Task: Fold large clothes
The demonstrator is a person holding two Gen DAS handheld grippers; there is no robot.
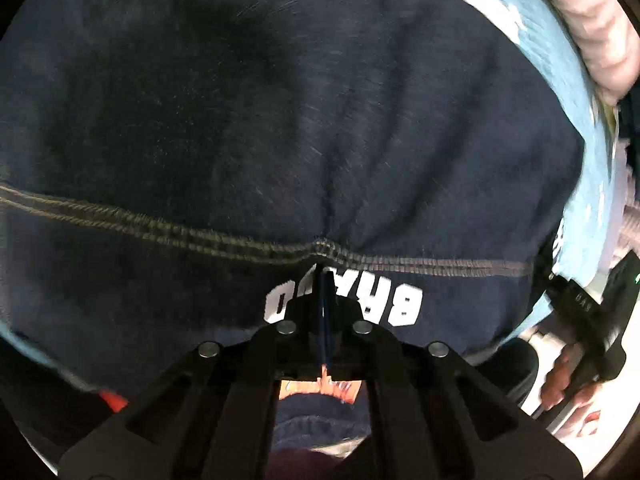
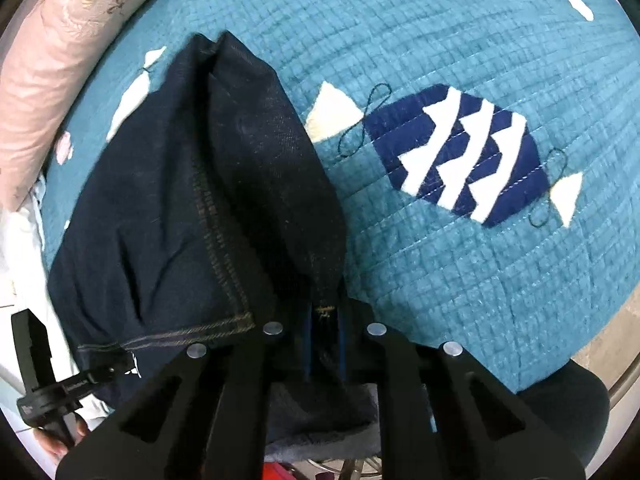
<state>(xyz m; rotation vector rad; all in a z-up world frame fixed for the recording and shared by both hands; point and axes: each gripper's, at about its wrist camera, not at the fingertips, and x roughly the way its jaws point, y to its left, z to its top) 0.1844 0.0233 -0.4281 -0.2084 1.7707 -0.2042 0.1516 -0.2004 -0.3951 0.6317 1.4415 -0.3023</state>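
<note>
Presently:
Garment: navy shirt [image 2: 192,208] on teal quilt [image 2: 460,260], partly folded.
Left gripper [image 1: 324,304]: pinching hem.
Right gripper [image 2: 324,312]: pinching corner.
Remaining: further folds.

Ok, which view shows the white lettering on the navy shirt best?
The left wrist view: the white lettering sits upside down just below the hem stitching, partly hidden by the left claw. The right wrist view shows only plain navy shirt.
</note>
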